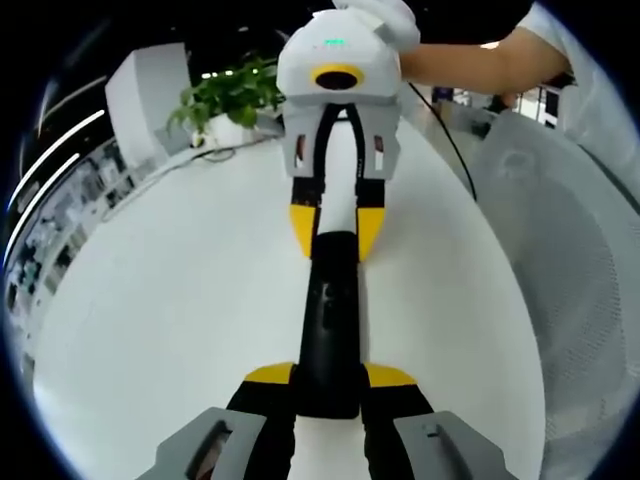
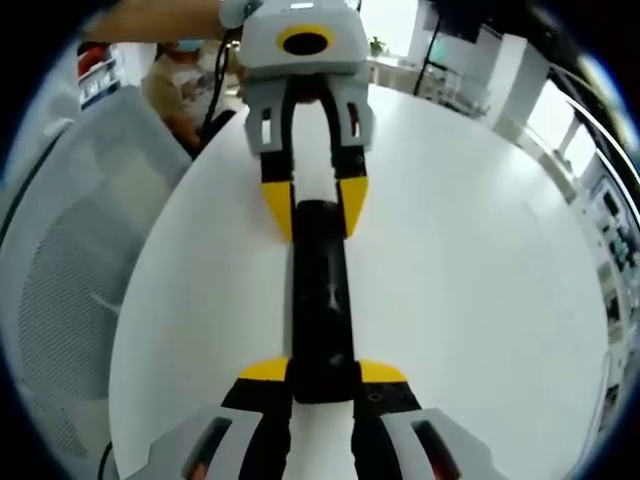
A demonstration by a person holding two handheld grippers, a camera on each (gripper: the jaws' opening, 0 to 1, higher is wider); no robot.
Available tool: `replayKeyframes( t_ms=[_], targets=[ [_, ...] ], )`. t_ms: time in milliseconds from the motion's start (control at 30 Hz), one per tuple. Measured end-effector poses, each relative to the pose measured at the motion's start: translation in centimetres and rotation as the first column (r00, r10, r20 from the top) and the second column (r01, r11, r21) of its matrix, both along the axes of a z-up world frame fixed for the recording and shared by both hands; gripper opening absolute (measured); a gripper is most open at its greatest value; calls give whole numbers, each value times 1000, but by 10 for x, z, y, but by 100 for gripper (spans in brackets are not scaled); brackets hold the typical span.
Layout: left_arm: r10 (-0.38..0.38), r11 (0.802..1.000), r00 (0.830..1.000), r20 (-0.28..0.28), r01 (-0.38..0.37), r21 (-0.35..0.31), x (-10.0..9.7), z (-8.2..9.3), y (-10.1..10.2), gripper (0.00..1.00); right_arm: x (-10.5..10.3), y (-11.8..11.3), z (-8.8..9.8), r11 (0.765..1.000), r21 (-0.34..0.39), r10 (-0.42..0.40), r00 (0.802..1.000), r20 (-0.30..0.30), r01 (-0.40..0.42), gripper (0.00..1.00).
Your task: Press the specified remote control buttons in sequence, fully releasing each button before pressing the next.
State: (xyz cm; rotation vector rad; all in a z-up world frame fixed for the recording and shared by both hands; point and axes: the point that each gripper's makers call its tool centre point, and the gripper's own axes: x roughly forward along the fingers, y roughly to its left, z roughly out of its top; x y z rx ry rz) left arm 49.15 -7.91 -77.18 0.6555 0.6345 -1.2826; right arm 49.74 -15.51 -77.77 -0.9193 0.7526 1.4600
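A long black remote control (image 1: 330, 320) lies lengthwise over the white table, held at both ends. In the left gripper view, my left gripper (image 1: 330, 378) is shut on the near end, its yellow-tipped jaws pressed against the remote's sides. My right gripper (image 1: 337, 228) faces it from the far side, shut on the other end. The right gripper view mirrors this. There the right gripper (image 2: 322, 372) clamps the near end of the remote (image 2: 322, 290) and the left gripper (image 2: 315, 205) clamps the far end. The buttons are too dark to make out.
The round white table (image 1: 180, 300) spreads widely on both sides of the remote. A potted plant (image 1: 232, 95) and a white box (image 1: 150, 95) stand at its far edge. A grey mesh chair (image 1: 570, 260) is beside the table. A person's arm (image 1: 470, 60) holds the right gripper.
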Motion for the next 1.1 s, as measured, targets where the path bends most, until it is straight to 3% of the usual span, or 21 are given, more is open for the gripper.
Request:
replayKeyframes(
  t_ms=[400, 1100],
  targets=[
    [-7, 1000, 998, 65, 6, 21, 30, 9, 2, 24, 27, 2, 13, 998, 47, -38, 995, 91, 34, 19],
    [-28, 997, 990, 142, 17, 76, 92, 11, 4, 24, 88, 4, 14, 995, 62, -85, 975, 204, 74, 19]
  ],
)
